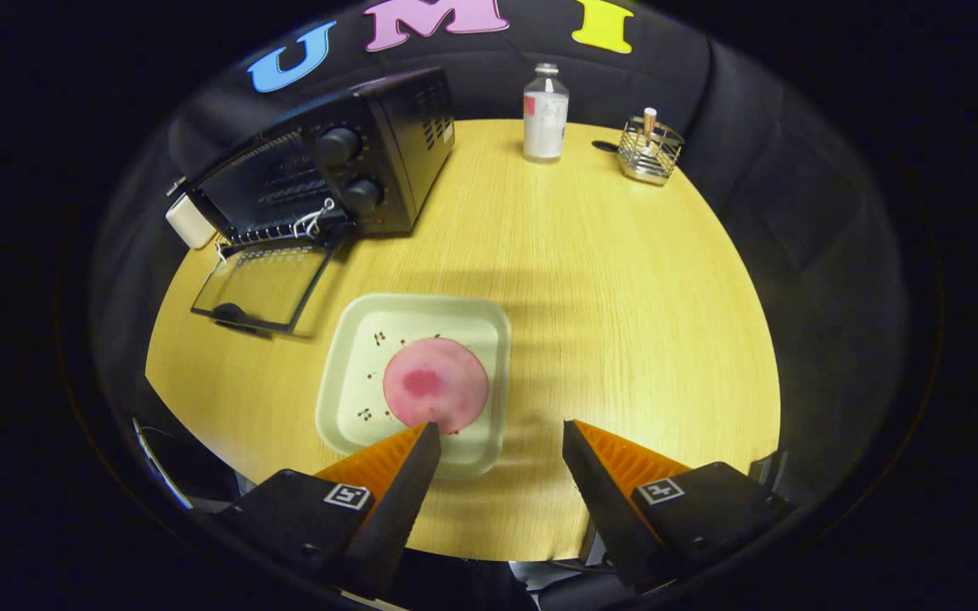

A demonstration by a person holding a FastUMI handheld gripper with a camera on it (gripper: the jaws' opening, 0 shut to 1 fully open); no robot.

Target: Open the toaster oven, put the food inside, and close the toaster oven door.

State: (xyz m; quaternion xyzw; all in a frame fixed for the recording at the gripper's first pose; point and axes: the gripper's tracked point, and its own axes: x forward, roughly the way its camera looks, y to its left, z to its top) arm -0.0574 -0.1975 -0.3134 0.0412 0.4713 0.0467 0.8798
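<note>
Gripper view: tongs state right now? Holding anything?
Tongs: open, holding nothing; left finger tip over the near edge of the pink round food on the tray.

Gripper (497,437) with two wedge-shaped fingers, spread apart, ribbed inner faces; black mounts behind — each bearing a small square black-and-white marker

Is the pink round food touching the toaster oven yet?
Apart. The gripper view shows the pink food lying on its plate, with bare table between plate and toaster oven. The gripper is open.
</note>
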